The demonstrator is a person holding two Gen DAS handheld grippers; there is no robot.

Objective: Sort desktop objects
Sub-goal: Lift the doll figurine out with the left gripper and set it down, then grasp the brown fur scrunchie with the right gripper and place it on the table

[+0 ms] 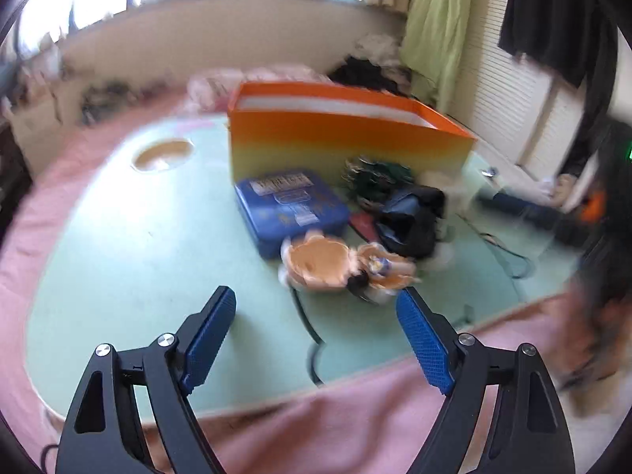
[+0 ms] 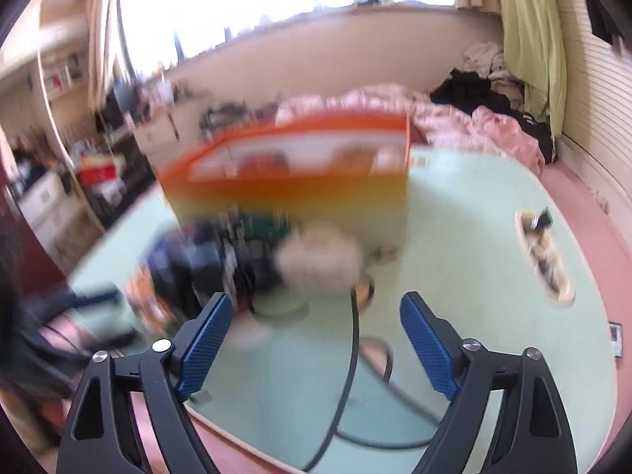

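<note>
Blurring blue tin point(image 1: 290, 207) label; writing unreadable.

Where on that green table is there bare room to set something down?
Bare table lies left of the blue tin, out to the round hole. In front of the orange box it is crowded: tin, doll, dark bag, cable.

**Clutter beside the orange box**

An open orange-to-yellow box point(image 1: 339, 138) stands upright on the pale green tabletop point(image 1: 138, 245). Against its front lie a flat blue tin point(image 1: 288, 207), a dark pouch point(image 1: 412, 219), an orange-haired doll point(image 1: 335, 262) and a blurred white fluffy item point(image 2: 320, 262).
</note>
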